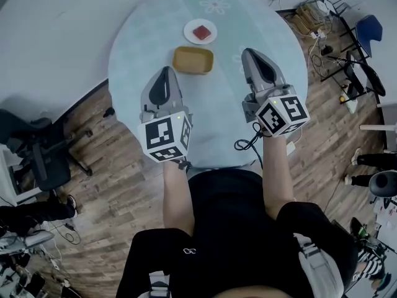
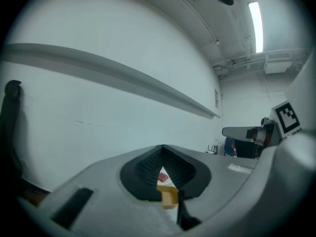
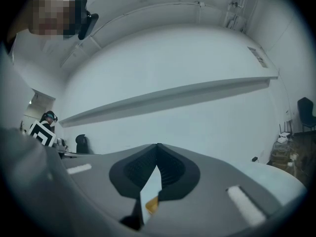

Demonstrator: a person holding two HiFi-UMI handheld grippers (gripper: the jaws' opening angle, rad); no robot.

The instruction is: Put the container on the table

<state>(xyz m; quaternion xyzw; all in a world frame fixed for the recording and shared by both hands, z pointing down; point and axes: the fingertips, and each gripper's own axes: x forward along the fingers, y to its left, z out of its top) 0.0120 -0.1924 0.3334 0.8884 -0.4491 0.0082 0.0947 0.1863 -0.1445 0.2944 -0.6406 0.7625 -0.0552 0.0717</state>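
A shallow yellow container point(image 1: 193, 59) sits on the round table point(image 1: 136, 48), which has a pale blue cloth; nothing shows inside it. My left gripper point(image 1: 165, 71) hovers just left of and nearer than the container, with its jaws shut and empty. My right gripper point(image 1: 249, 52) hovers to the container's right, also shut and empty. In the left gripper view the container point(image 2: 169, 196) shows through the slit below the meeting jaw tips of the left gripper point(image 2: 162, 146). In the right gripper view only a yellow sliver of the container point(image 3: 151, 206) shows below the right gripper point(image 3: 157, 145).
A white plate point(image 1: 191, 37) holding a red piece point(image 1: 201, 32) lies just beyond the container. A black office chair point(image 1: 43, 154) stands left of the table on the wood floor. Cables, bags and chairs point(image 1: 347, 48) crowd the floor at the right.
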